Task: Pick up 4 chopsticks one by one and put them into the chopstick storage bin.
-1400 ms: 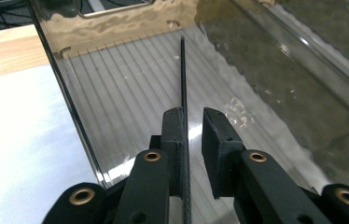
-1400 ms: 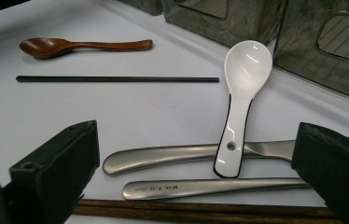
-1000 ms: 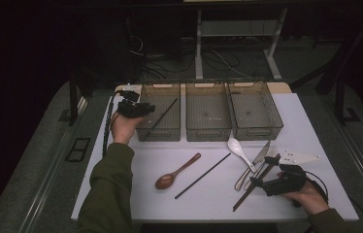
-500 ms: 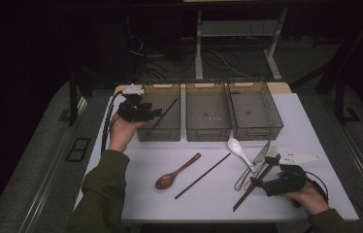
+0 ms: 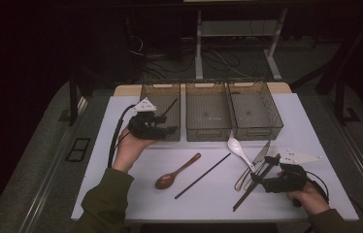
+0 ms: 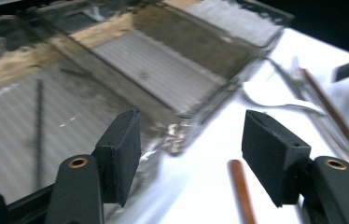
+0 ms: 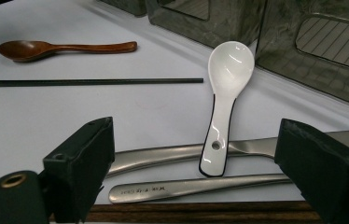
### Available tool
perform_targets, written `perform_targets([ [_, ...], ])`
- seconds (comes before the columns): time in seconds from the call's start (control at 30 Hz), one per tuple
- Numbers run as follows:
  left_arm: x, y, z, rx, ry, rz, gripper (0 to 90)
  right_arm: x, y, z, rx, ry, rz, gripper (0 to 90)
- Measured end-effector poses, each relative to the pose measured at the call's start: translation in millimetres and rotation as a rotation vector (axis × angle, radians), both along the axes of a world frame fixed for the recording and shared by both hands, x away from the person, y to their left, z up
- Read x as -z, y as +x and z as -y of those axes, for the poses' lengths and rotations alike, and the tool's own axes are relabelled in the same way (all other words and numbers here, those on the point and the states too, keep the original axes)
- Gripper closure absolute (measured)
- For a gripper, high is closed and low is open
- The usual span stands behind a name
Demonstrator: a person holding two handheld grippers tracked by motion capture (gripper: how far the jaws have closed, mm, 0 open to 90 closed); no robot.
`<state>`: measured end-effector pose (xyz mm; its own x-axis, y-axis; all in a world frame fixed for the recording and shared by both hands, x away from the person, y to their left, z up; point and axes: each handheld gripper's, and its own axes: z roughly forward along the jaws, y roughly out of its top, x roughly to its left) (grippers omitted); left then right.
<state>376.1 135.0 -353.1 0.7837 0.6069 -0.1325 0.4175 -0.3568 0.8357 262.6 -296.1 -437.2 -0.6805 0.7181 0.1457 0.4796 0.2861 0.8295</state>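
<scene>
Now, work in hand: cutlery is being sorted from the counter [image 5: 121, 194] into three clear bins at its far edge.
Left claw [image 5: 172, 130]: held at the near wall of the left bin [image 5: 151, 92]. Its jaws have just been opening and stand about half apart, with nothing between them.
Left bin contents: one black chopstick [image 5: 170, 107] leans inside, clear of the left claw.
Right claw [image 5: 255, 179]: low over the near-right pile. Its jaws are wide and have just been closing a little. The brown chopstick [image 5: 247, 190] lies in the gap between them, and the pads do not press on it.
Pile: a white spoon [image 7: 224, 93] rests on two metal handles [image 7: 163, 161], and the brown chopstick [image 7: 210, 212] lies just nearer than these.
Left loose: a wooden spoon [image 5: 177, 172] and a second black chopstick [image 5: 202, 175] lie mid-counter, well apart from both claws.
Risk, right side: closing here could catch a metal handle along with the brown chopstick, because they lie so close. Lifting could then drag the white spoon.
Risk, grip: a thin stick pinched near one end may swing or slip out on the way to a bin.
Risk, left side: moving back toward the near side, the open jaws might clip the left bin's wall and shift it.
</scene>
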Motion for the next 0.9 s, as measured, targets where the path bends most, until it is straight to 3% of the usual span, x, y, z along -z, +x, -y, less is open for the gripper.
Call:
perform_targets([
  [0.1,3.7,-10.0,5.3,0.026,-0.018,-0.006,34.6,-0.3,0.0,0.4,0.005,0.007,-0.003,11.7],
  [0.43,19.7,-36.3,15.0,0.070,-0.005,-0.008,31.5,0.0,-0.6,0.3,0.005,-0.004,0.009,11.7],
  [0.9,42.7,-65.7,22.1,0.078,0.022,-0.012,27.5,0.4,-1.5,0.2,0.004,-0.012,0.010,11.7],
])
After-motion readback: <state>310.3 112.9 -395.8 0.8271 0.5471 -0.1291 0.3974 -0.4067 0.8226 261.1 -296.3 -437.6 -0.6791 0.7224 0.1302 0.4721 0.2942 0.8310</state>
